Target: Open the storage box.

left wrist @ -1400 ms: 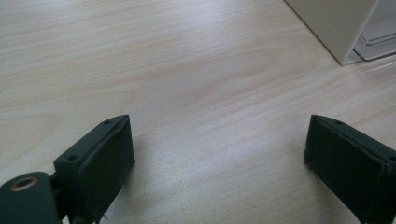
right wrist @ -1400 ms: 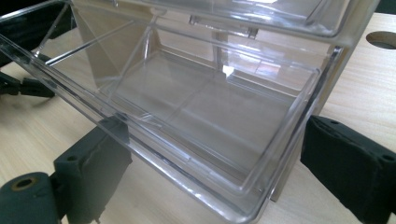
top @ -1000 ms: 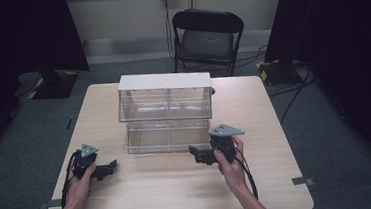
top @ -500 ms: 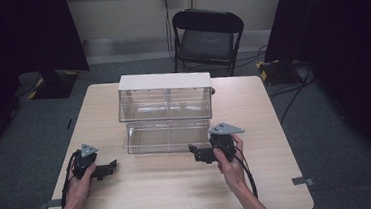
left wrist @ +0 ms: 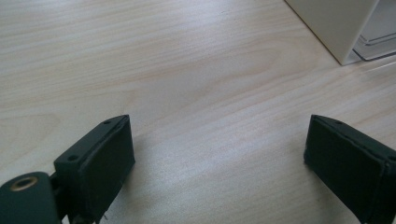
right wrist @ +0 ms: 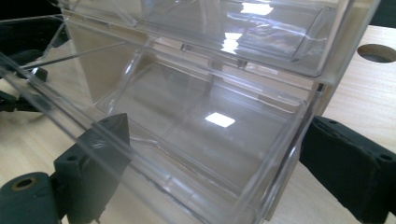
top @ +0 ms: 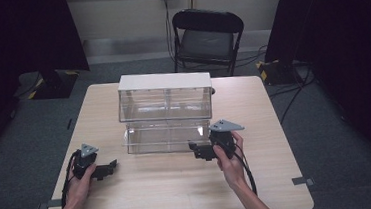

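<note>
Right gripper [top: 195, 150] astride pulled-out drawer's [top: 166, 136] corner.

A clear two-tier drawer cabinet [top: 165, 97] with a white top stands mid-table, its lower drawer [top: 167, 137] pulled out

A pale, square, light-wood table [top: 259, 179] carries a clear plastic two-tier drawer cabinet with a white top and white side walls [top: 164, 93], standing ahead of both tools. Its lower transparent drawer [top: 166, 137] is pulled out toward the near edge, apparently resting on the tabletop, its corner between the right tool's jaws. Beyond that tool, a round hole [right wrist: 376, 52] pierces the wood beside the cabinet.
</note>
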Demonstrator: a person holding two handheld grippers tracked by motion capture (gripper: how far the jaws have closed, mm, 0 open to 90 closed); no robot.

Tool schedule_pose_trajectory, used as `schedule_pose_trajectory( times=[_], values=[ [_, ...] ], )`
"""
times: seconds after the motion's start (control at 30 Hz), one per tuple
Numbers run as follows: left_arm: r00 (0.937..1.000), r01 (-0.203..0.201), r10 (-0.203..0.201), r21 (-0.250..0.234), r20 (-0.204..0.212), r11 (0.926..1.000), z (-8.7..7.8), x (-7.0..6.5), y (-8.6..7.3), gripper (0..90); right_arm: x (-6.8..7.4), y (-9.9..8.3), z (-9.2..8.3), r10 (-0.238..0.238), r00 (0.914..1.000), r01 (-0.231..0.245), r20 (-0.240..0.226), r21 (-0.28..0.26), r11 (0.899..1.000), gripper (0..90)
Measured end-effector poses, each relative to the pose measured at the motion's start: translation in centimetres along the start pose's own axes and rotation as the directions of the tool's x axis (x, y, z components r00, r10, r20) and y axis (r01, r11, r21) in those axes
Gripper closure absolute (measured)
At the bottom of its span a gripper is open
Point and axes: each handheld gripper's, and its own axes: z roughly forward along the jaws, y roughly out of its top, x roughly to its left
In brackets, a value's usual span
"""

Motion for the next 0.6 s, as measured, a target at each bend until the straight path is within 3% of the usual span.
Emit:
schedule_pose_trajectory(
  times=[0.6],
  values=[
    [1.0,0.001,-0.001,0.001,0.001,1.0,0.0,-0.01,0.0,7.9,-0.69,0.12,0.56,0.023,0.9994,-0.023,0.025,-0.004,1.0,13.1]
  ],
)
